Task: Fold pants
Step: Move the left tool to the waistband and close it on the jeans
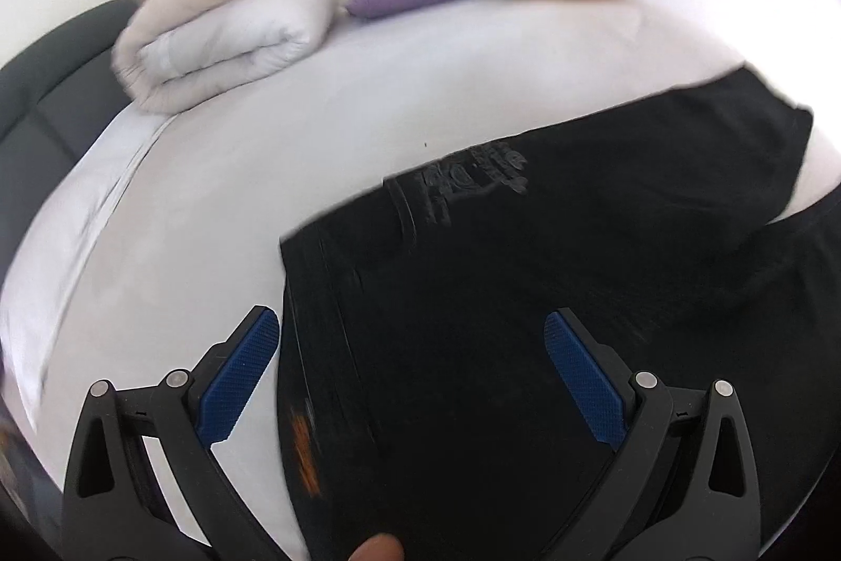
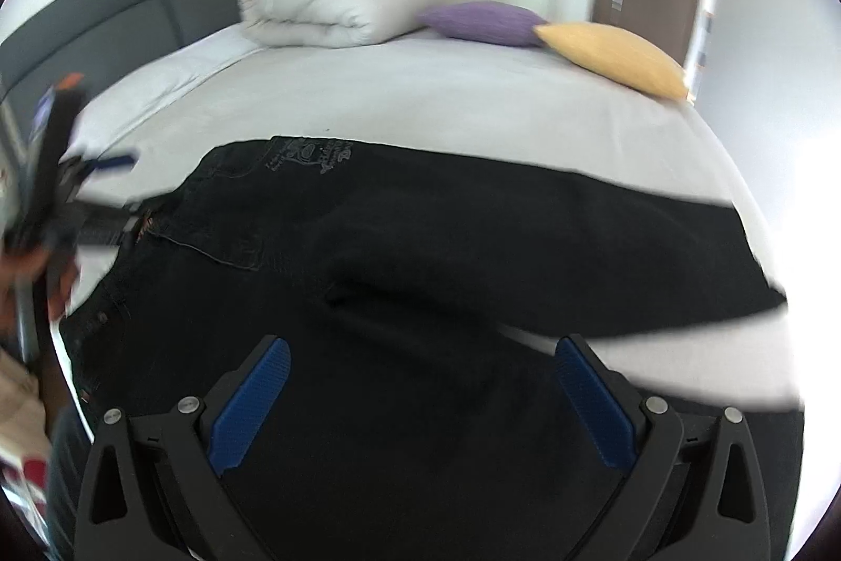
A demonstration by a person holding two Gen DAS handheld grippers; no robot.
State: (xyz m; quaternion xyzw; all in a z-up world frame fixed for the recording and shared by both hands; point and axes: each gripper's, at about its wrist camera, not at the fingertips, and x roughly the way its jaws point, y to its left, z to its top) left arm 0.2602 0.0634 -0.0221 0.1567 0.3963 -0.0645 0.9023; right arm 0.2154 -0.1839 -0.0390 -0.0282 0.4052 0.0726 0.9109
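Pants (image 2: 420,245) lie spread under both gaping claws.

home bedroom | bed (image 2: 420,98) w/ pillows (image 2: 483,22), duvet (image 2: 326,6)

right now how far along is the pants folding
Done: the black pants lie spread on the white bed, legs parted, with no fold visible. In hand: nothing; the left gripper and right gripper both hover open over the fabric, the left near the waistband edge. Left: grasping, bringing one leg over the other, then folding lengthwise.
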